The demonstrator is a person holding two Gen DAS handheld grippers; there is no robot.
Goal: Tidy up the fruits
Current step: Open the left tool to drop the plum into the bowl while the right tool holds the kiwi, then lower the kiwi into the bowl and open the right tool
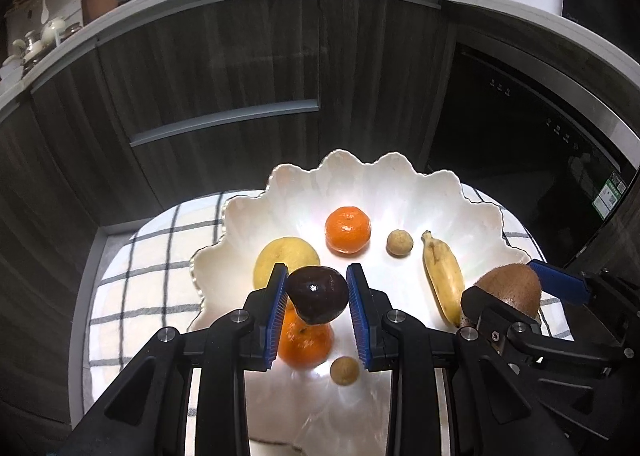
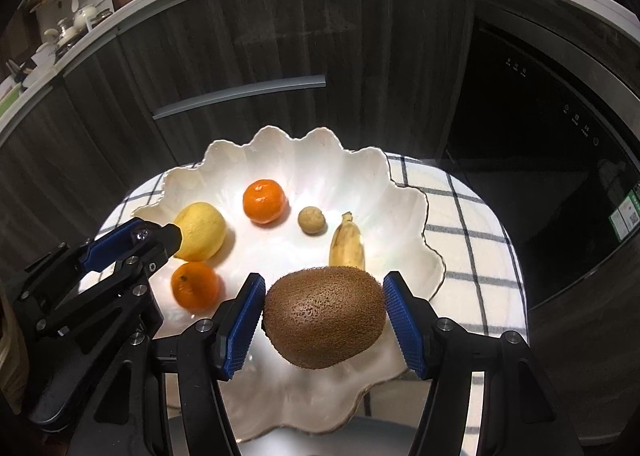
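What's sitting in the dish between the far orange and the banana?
A small round tan fruit lies between the far orange and the banana, touching neither, on the white scalloped dish. Both wrist views show it.

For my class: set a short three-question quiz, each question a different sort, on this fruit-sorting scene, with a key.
1. True or false: the right gripper holds a kiwi.
2. Which fruit sits between the left gripper's jaws? A) banana B) dark purple fruit C) lemon
3. Fill in: the banana lies in the white ____.

Key: 1 true; 2 B, the dark purple fruit; 3 bowl.
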